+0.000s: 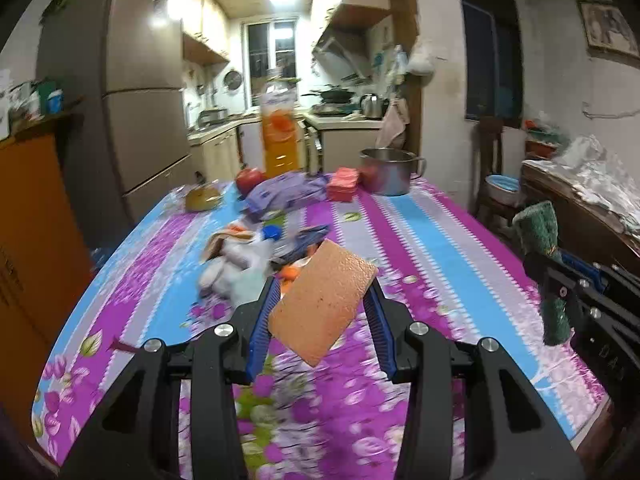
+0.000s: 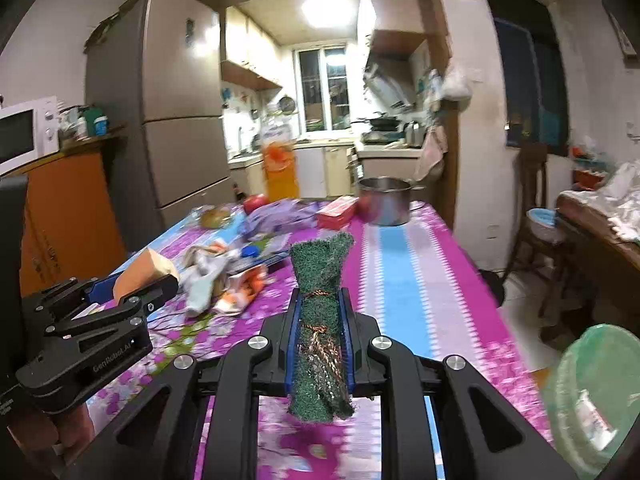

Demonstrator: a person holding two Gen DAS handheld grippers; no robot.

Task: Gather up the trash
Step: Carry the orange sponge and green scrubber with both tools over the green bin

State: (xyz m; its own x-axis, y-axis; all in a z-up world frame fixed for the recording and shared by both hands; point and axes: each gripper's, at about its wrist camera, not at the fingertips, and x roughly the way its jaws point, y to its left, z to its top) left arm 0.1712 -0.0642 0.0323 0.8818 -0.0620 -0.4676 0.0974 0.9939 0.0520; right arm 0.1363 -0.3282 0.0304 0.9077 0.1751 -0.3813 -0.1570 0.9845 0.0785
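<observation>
One pot (image 1: 387, 171), one bottle (image 1: 280, 132), perhaps two tomatoes (image 1: 249, 179).

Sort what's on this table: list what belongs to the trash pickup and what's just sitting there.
Part of the job:
orange sponge, held in the left gripper
green scouring pad, held in the right gripper
heap of wrappers and scraps

Probably just lying about:
steel pot
juice bottle
red apple
</observation>
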